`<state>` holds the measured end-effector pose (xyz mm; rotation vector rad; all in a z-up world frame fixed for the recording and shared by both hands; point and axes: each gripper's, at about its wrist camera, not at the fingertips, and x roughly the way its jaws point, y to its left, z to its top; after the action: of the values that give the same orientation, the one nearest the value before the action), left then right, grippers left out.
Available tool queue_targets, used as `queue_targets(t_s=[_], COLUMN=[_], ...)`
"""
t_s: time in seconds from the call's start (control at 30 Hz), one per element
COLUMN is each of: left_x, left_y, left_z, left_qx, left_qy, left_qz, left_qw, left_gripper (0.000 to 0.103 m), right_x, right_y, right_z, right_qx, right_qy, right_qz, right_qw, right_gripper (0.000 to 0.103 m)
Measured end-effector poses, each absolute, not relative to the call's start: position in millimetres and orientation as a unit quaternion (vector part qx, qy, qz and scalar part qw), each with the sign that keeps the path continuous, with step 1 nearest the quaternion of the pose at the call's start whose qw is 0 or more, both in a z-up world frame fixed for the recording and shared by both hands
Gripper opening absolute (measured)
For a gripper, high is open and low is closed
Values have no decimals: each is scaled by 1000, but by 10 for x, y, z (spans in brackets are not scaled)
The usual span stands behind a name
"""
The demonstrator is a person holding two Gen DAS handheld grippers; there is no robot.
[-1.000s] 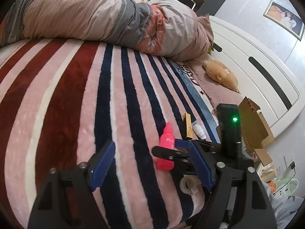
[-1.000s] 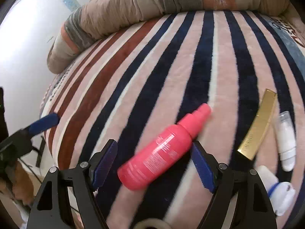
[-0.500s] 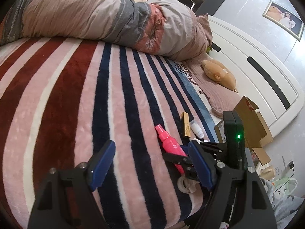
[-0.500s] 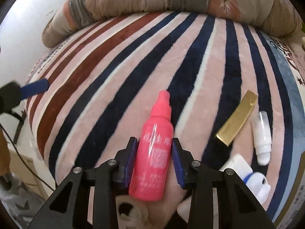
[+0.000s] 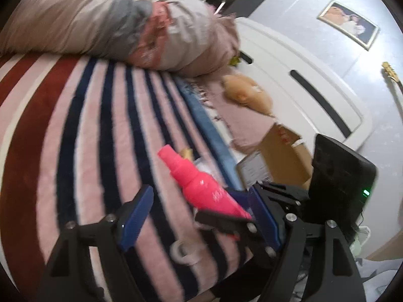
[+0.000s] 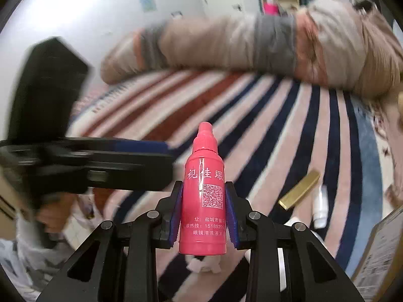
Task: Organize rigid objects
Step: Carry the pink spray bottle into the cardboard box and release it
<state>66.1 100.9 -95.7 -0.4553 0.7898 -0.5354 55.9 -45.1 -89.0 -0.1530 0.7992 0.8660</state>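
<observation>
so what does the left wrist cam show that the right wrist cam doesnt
Only the left wrist view shows the white headboard, the framed picture, the tan plush toy and the open left gripper. Only the right wrist view shows the bottle's printed label with its QR code, the gold bar and the small white bottle. Both show the pink bottle clamped in the right gripper above the striped blanket.

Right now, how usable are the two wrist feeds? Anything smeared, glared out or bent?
Right wrist view: pink bottle sharp in the right gripper, a glare streak down its front; rolled quilt and left gripper motion-smeared. Left wrist view: soft throughout, bottle and striped blanket blurred, stripes bowed by the fisheye.
</observation>
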Motion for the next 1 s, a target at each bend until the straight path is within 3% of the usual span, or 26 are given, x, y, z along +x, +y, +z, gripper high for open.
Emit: queue_targets(t_s=[0.03,0.13,0.2,0.53,0.8,1.0], left_x=[673,717,736,889,1146,1183], left_y=[942,692,495,-1051,-2169,-2546], left_z=[-873,-634,-457,273,84,-147], left_qx=[-217,-198,-177,-32,51,86], left_qy=[368,354,342,296,339,373], left_qz=[-260,-271,-281,-366,-403,-408], left_qw=[866,873,879,881,849,829], left_gripper=[66,40,37,34,33,34], right_x=[506,396,355,325,411,515], right_y=[-481,-685,-889,-2333,-3170,-3317], right_z=[-831,-651,-530,-52,-293,-463], right_qx=[-71,-61,-55,-4,27,13], right_qy=[370,350,331,268,298,336], right_qz=[413,417,410,326,240,200], right_qw=[829,837,848,907,923,920], right_gripper=[27,27,27,27,27,27])
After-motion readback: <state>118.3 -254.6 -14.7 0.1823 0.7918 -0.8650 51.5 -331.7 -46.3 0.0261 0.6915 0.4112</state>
